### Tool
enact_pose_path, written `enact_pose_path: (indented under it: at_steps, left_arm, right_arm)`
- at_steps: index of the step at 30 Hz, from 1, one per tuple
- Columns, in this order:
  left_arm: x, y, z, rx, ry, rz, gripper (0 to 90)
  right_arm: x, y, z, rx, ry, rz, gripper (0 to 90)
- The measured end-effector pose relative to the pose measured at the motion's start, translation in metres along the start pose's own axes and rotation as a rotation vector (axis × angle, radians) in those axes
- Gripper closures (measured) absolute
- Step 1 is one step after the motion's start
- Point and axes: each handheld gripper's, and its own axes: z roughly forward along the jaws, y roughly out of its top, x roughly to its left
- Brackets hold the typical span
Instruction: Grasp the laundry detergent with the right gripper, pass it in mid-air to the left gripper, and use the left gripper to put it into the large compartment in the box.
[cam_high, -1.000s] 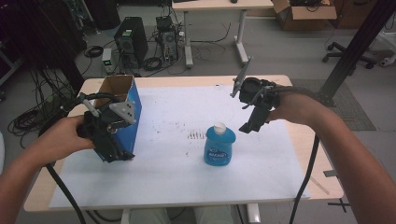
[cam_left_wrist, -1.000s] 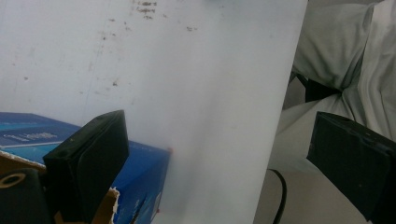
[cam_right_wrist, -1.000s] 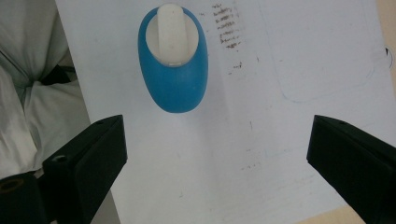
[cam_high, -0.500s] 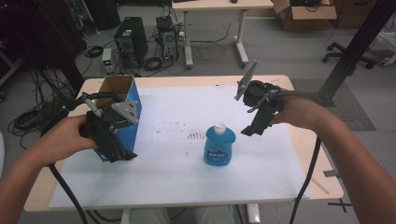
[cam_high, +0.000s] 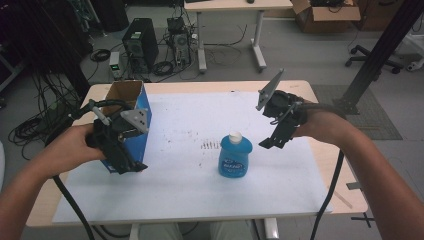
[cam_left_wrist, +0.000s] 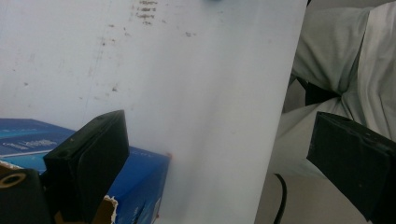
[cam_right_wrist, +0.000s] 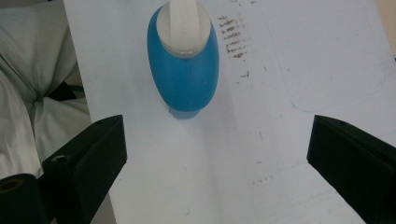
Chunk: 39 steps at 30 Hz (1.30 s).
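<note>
A blue bottle (cam_high: 234, 159) with a white cap stands upright near the middle of the white sheet. In the right gripper view the bottle (cam_right_wrist: 184, 70) is seen from above, ahead of my right gripper (cam_right_wrist: 219, 163), whose jaws stand wide apart with nothing between them. In the high view my right gripper (cam_high: 272, 144) hovers just right of the bottle, tilted down toward it. An open-topped blue cardboard box (cam_high: 131, 102) stands at the sheet's left edge. My left gripper (cam_high: 131, 167) hangs at its near side, open; one jaw lies over the box's corner (cam_left_wrist: 140, 172).
The white sheet (cam_high: 190, 120) covers most of the wooden table (cam_high: 330, 165). The person's light trousers (cam_left_wrist: 345, 60) show past the near edge. Behind the table are computer towers (cam_high: 140, 45), cables, a second table (cam_high: 230, 7) and a black pole (cam_high: 380, 55).
My right gripper has shifted slightly nearer and tipped more steeply down toward the bottle. The left gripper, box and bottle have hardly moved.
</note>
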Motion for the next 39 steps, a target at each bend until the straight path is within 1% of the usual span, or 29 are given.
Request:
enact_pose_path:
  at_steps: [4,9,11,12,18,19,20,24,31,34,35,39]
  left_arm:
    - [0.000,0.001,-0.002,-0.010,0.003,-0.001,5.8]
    - [0.000,0.001,-0.001,-0.007,0.001,-0.002,5.8]
    - [0.000,0.002,-0.001,-0.006,0.001,-0.002,5.8]
    - [0.000,0.002,0.000,-0.008,0.002,-0.001,5.8]
    - [0.000,0.002,0.000,-0.004,0.001,-0.006,5.8]
    - [0.000,0.002,0.000,-0.006,0.001,-0.007,5.8]
    - [0.000,0.002,0.000,-0.005,0.000,-0.007,5.8]
    - [0.001,0.003,0.001,-0.004,-0.001,-0.009,5.7]
    - [0.001,0.004,0.002,-0.007,0.001,-0.009,5.8]
    - [0.001,0.005,0.002,-0.011,0.001,-0.010,5.7]
    - [0.001,0.005,0.002,-0.011,0.001,-0.010,5.8]
    - [0.001,0.004,0.003,-0.014,0.001,-0.011,5.7]
  right_arm:
    - [0.000,-0.006,0.004,-0.024,0.007,0.011,4.3]
    - [-0.001,-0.016,0.012,-0.054,0.013,0.021,4.1]
    - [-0.001,-0.017,0.013,-0.060,0.015,0.022,3.9]
    - [-0.001,-0.019,0.014,-0.078,0.018,0.027,3.8]
    - [-0.001,-0.024,0.017,-0.102,0.017,0.030,3.7]
    - [-0.001,-0.026,0.018,-0.123,0.015,0.031,3.7]
    - [-0.001,-0.026,0.018,-0.123,0.015,0.031,3.7]
    - [0.000,-0.032,0.022,-0.171,0.018,0.032,3.5]
    - [0.003,-0.040,0.032,-0.210,0.024,0.038,3.2]
    - [0.003,-0.044,0.035,-0.236,0.023,0.035,2.9]
    - [0.003,-0.044,0.035,-0.236,0.023,0.035,2.9]
    - [0.004,-0.048,0.038,-0.258,0.032,0.045,2.9]
